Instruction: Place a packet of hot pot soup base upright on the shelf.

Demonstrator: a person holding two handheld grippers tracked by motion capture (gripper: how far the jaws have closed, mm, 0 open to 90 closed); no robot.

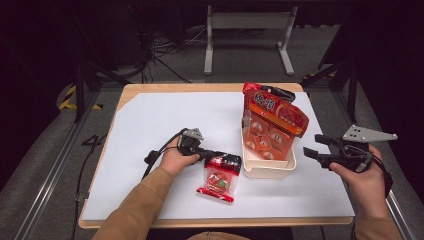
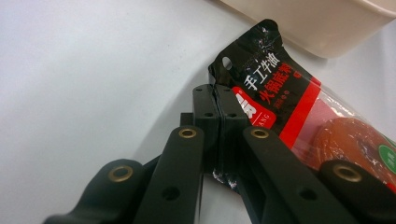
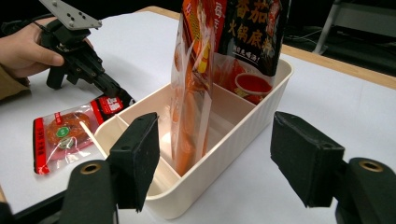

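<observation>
A small red and black soup base packet lies flat on the white table sheet in front of the cream bin. My left gripper is shut on the packet's black top edge; in the left gripper view the jaws press together on it. The packet also lies at the left in the right gripper view. A big orange packet and a dark one stand upright in the bin. My right gripper hovers open just right of the bin, nothing between its jaws.
The white sheet covers a wooden table whose edges show at the back and front. A grey metal stand is on the floor behind the table. Cables lie on the floor at the back left.
</observation>
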